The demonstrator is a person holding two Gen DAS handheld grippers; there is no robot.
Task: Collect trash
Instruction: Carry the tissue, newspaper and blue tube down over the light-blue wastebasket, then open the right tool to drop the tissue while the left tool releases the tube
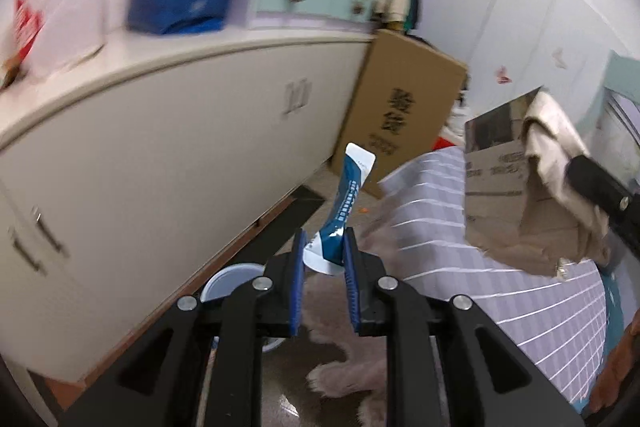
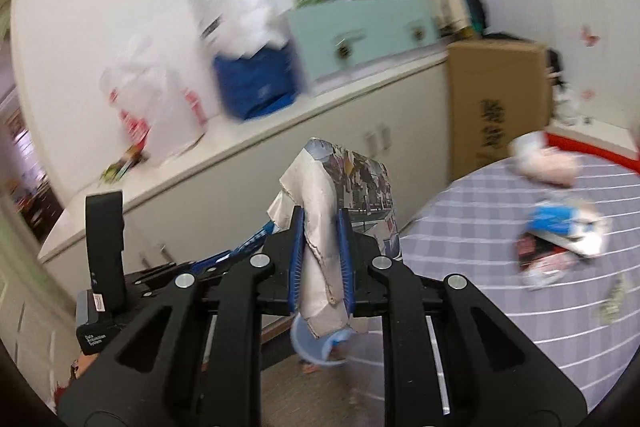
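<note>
The left gripper [image 1: 324,247] pinches a blue and white wrapper [image 1: 344,203] that sticks up between its 2 blue pads. The right gripper [image 2: 322,227] pinches a torn piece of cardboard [image 2: 340,187]. Both are held up in the air, just off the edge of the bed [image 2: 500,227]. More trash [image 2: 560,239] lies on the bed near its far edge.

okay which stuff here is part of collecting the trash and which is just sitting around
Part of the job:
- blue and white sachet in the left gripper
- torn cardboard piece in the right gripper
- wrappers on the striped bedcover

Just sitting around:
- big cardboard box
- blue bag
- cabinet
</note>
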